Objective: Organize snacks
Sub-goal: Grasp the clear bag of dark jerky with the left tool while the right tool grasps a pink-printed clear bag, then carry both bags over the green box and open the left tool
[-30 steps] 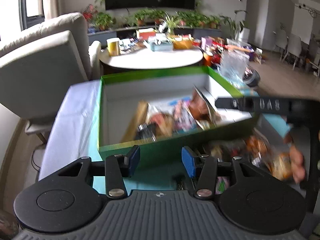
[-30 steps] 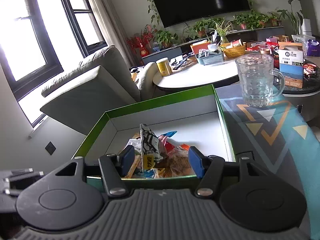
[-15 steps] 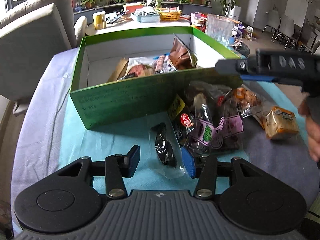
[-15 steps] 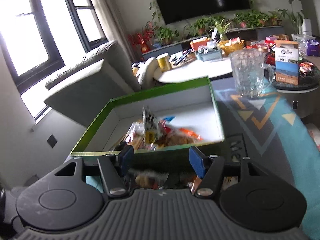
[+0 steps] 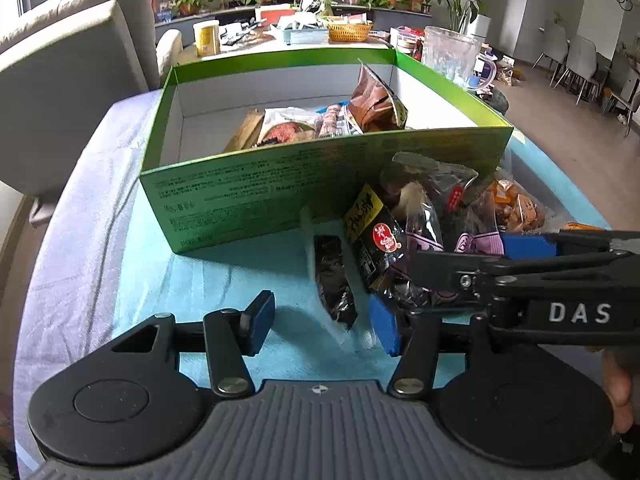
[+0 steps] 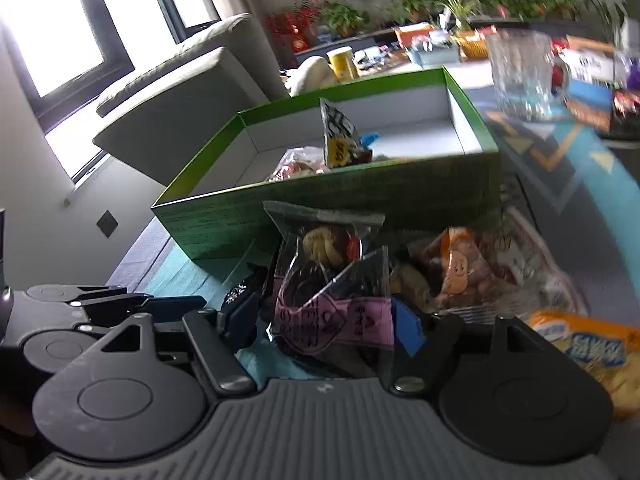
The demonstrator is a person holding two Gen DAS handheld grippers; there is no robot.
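both grippers have dropped from over the green box (image 5: 280, 196) to the loose snack pile (image 5: 432, 220) on the surface beside it, jaws widening, left gripper (image 5: 320, 320) around a dark packet (image 5: 334, 280), right gripper (image 6: 324, 320) straddling a pink-labelled bag (image 6: 332, 316), neither gripped yet.

Teal-clothed table (image 5: 224, 264) bears green box (image 5: 256, 196); snack packets (image 5: 424, 220) beside it.

green box (image 5: 256, 196) (white inside), teal cloth (image 5: 224, 276), pink-banded clear snack bag (image 6: 332, 320), blue gripper pads (image 5: 384, 330)
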